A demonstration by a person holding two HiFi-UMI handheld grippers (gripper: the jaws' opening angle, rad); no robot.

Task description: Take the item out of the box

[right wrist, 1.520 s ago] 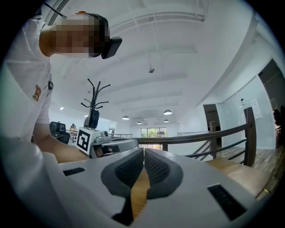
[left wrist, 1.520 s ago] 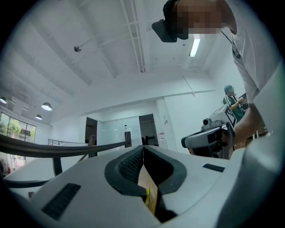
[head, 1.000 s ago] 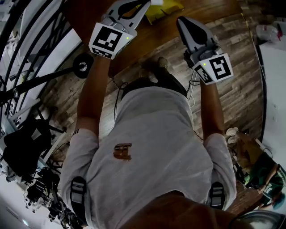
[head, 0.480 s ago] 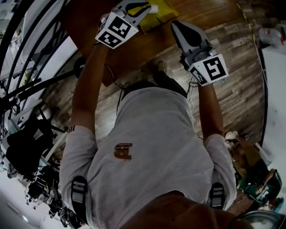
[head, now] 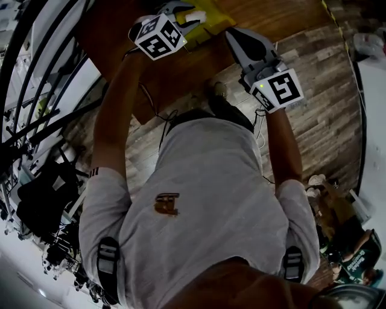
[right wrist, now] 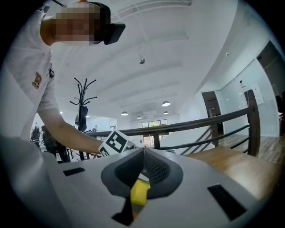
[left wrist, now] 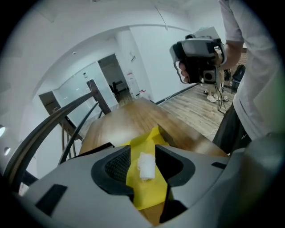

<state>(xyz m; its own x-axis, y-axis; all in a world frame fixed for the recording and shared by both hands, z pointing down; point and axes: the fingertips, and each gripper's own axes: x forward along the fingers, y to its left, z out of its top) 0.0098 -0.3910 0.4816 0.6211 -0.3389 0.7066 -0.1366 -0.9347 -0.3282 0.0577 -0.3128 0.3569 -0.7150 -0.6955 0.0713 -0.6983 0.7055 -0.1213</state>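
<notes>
L hand-held gripper jaws are opening, apart, w/ white item loose between them, lying on yellow box on desk. R hand-held gripper is up to its right, jaws together; yellow shows thru the gap below tips.

Both arms reach toward top of frame. Left gripper jaws opening, white piece loose between them; right gripper jaws together.

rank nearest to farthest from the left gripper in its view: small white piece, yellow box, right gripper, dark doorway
1. small white piece, between its opening jaws
2. yellow box, just beneath
3. grey right gripper, upper right
4. dark doorway, back left
</notes>
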